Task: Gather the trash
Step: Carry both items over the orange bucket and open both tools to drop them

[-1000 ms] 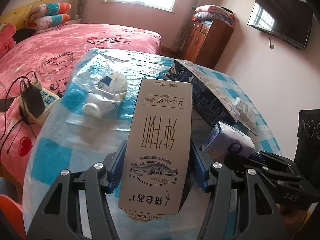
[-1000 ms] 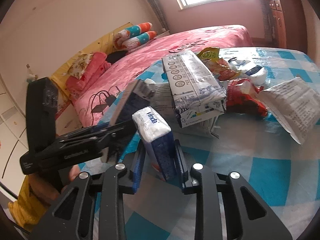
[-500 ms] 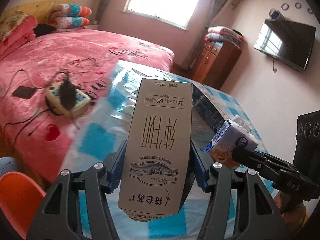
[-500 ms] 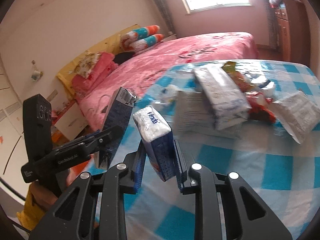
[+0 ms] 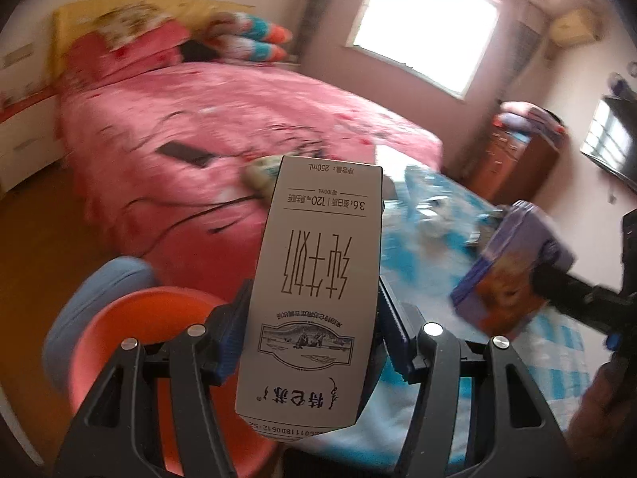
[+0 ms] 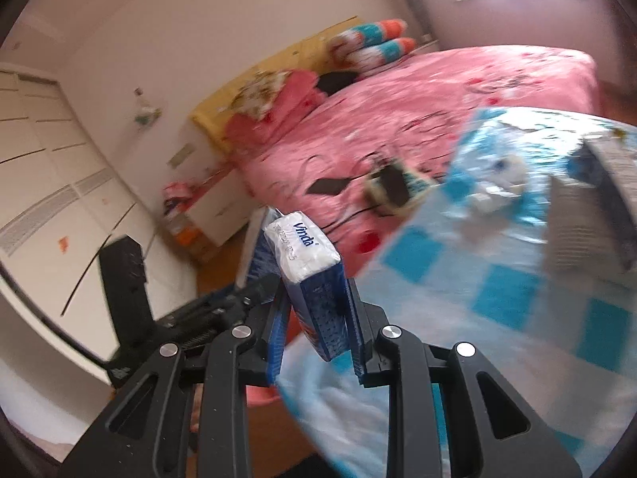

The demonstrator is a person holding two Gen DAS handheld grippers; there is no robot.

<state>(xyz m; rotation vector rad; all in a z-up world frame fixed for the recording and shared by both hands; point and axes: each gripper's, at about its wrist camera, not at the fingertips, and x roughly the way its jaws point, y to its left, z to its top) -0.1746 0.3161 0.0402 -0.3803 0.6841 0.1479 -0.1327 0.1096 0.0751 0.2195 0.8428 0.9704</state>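
The left gripper [image 5: 314, 334] is clamped on a tall white milk carton [image 5: 314, 279], its 2 blue pads pressing the carton's narrow sides near the lower end; the carton stands up between the fingers with its print upside down to the camera, and its far end reaches well beyond the fingertips. Below and to the left of that claw sits an orange stool [image 5: 143, 330] with a blue one [image 5: 91, 298] behind it; ahead of the claw lies a pink bed [image 5: 223, 119]; ahead and to the right stretches a table with a blue-checked cloth [image 5: 557, 342].

The right gripper [image 6: 318, 310] is closed tight on a small Vinda tissue pack [image 6: 306, 263], the pack tilted, its white top end poking out past the fingertips; the same pack shows at the right of the left claw's view [image 5: 513, 271], beside and apart from the carton. To the right of the right claw and beyond it spreads the checked table [image 6: 497, 318], where a crumpled white bottle [image 6: 501, 183] and a large printed carton [image 6: 613, 183] lie, blurred; the left claw's black frame [image 6: 131, 298] sits just left of the right claw.
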